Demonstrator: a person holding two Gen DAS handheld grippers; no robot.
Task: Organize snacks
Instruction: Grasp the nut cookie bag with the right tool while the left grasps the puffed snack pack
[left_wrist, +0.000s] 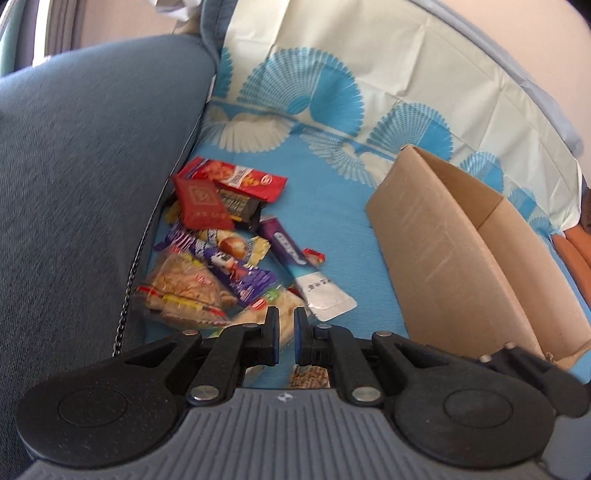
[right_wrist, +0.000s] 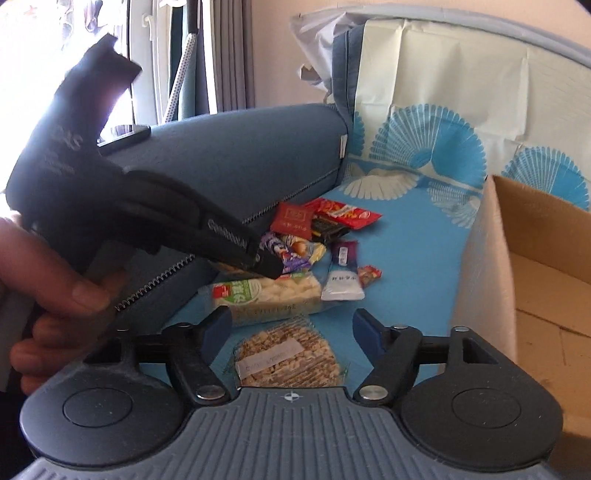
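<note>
A pile of snack packets (left_wrist: 221, 251) lies on the blue patterned cloth beside a grey-blue cushion; it also shows in the right wrist view (right_wrist: 306, 236). My left gripper (left_wrist: 286, 332) hangs just above a clear packet of pale crackers (left_wrist: 286, 321), jaws nearly closed with a narrow gap, nothing held. In the right wrist view the left gripper (right_wrist: 269, 264) hovers over that cracker packet (right_wrist: 269, 295). My right gripper (right_wrist: 291, 328) is open and empty above a round peanut brittle packet (right_wrist: 288, 358). An open cardboard box (left_wrist: 461, 251) stands to the right and also shows in the right wrist view (right_wrist: 535, 258).
A grey-blue cushion (left_wrist: 85, 177) borders the pile on the left. A cream and blue patterned cover (left_wrist: 369, 81) rises behind. A purple and white sachet (right_wrist: 343, 273) and a small red sweet (right_wrist: 369, 275) lie between pile and box. Orange fabric (left_wrist: 574, 251) shows at far right.
</note>
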